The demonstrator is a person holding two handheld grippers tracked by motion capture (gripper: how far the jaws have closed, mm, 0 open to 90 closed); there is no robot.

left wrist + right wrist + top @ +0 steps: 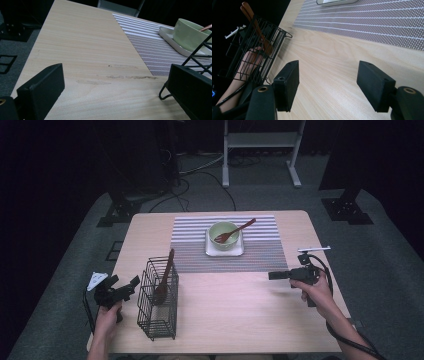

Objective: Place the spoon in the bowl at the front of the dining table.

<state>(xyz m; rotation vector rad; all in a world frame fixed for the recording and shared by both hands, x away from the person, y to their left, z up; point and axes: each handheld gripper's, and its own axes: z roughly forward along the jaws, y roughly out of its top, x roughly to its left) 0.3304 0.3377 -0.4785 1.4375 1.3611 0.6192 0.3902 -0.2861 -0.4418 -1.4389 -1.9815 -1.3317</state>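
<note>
Wire basket (158,300): upright on table (240,315), one wooden spoon (163,280) inside. Left tongs (131,285) just beside it, released. Right tongs (273,275) released, nothing between them.

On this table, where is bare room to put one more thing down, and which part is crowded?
Free: the bare wood between the wire basket and the right gripper, in front of the striped placemat, and the strip left of the placemat, behind the basket. Crowded: the placemat's middle, where the green bowl with a wooden spoon sits on a white tray.
</note>
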